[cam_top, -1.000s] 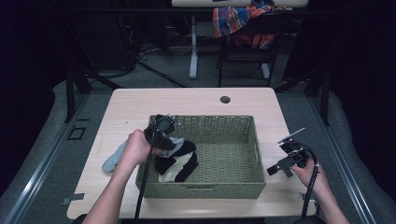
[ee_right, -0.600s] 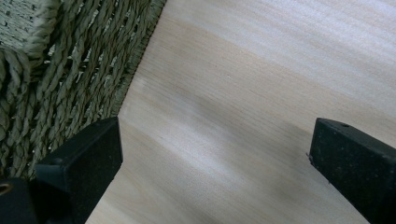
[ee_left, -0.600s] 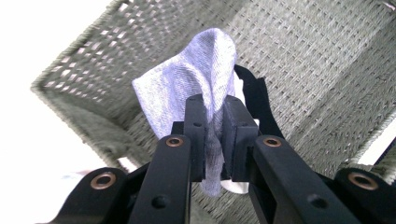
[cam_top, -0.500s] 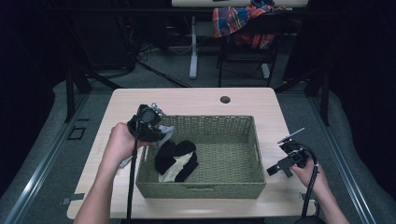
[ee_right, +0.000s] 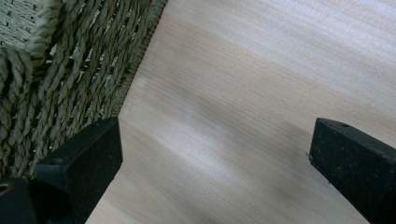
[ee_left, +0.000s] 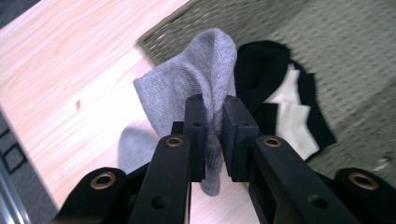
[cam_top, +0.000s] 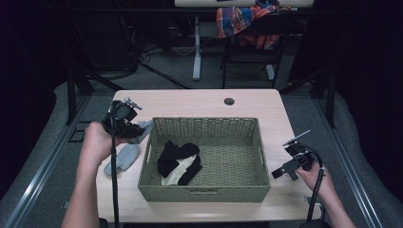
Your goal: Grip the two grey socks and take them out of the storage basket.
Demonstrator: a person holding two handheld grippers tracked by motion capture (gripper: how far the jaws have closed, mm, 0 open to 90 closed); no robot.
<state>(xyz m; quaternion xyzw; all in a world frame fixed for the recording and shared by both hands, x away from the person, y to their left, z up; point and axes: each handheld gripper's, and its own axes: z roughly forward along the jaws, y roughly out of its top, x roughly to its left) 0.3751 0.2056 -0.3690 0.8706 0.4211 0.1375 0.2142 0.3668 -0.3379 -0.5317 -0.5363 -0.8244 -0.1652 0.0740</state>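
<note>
Left gripper (ee_left: 214, 135) pinching a grey sock (ee_left: 196, 88) beside the wicker basket (cam_top: 247, 190); right gripper (ee_right: 215, 154) resting spread wide over the table (ee_right: 261, 74).

Seen from above the person's side, the high view looks forward and down across the whole table (cam_top: 199, 102). The left gripper view peers close along its jaws at a grey sock (ee_left: 196, 88) and the basket (ee_left: 345, 60). The right gripper view hugs the tabletop beside the basket wall, shared by all 3.
</note>
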